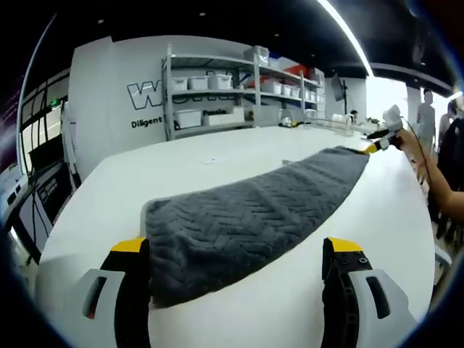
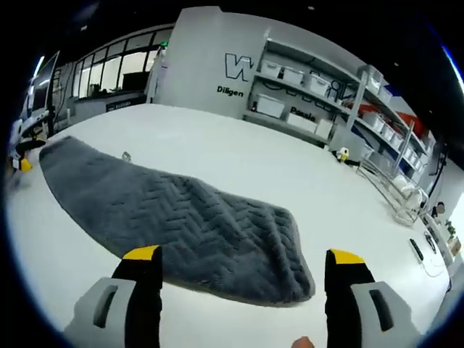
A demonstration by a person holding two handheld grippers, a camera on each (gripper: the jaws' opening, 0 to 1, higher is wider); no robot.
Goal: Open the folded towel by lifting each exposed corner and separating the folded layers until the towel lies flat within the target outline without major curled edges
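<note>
So we've got the grey towel [image 1: 254, 217] stretched out as one long strip across the white tabletop [image 1: 181, 170], and we're holding a gripper at each end of it. It's got that chevron texture and looks pretty flat from here, though we can't tell whether it's still doubled over.

In the left gripper view, the left gripper [image 1: 235, 290] sits right at the near end of the towel, its yellow-tipped fingers [image 1: 130, 250] spread wide apart with nothing between them but the towel's edge lying on the tabletop. At the far end of the towel we can see the right gripper [image 1: 380, 138] in a person's hand, just beside that end.

In the right gripper view, the right gripper [image 2: 239, 290] has its fingers [image 2: 344, 264] wide apart too, gripping nothing, with the towel's rounded corner lying between them.

Beyond the towel there's a metal shelf rack [image 1: 239, 87] against the wall, loaded with white lidded bins [image 1: 190, 117]. We can't see what's in them. A wire rack [image 2: 395, 192] stands near the far edge of the tabletop.
</note>
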